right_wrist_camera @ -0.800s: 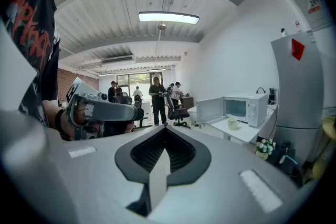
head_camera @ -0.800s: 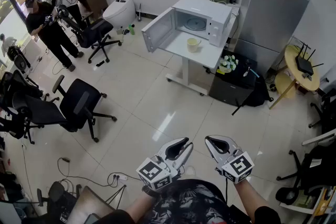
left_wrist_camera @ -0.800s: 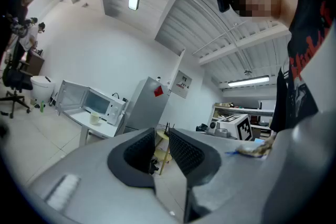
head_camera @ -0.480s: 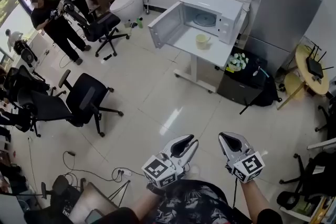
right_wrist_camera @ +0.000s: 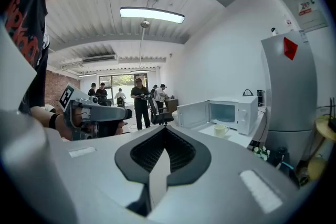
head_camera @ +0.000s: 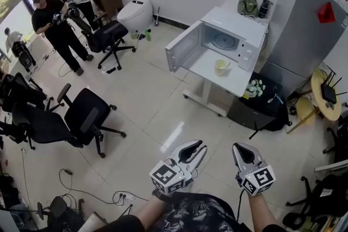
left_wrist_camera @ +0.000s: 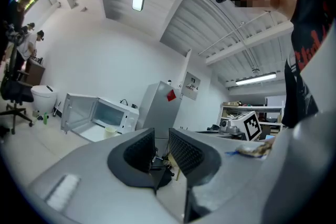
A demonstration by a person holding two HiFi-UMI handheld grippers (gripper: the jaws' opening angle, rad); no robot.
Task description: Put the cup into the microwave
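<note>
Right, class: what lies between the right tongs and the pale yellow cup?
Head view: only bare white tiled floor, then the white table's edge bearing the cup.

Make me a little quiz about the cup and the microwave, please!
1. Where is the cup? A: inside the microwave. B: on the white table in front of it. C: on the floor.
2. True or false: the microwave door is shut.
3. Fill in: the ___ gripper's jaws are together.
Key: 1 B. 2 False, it stands open. 3 Right: the right gripper is shut, and the left gripper has its jaws slightly apart with nothing between.
</note>
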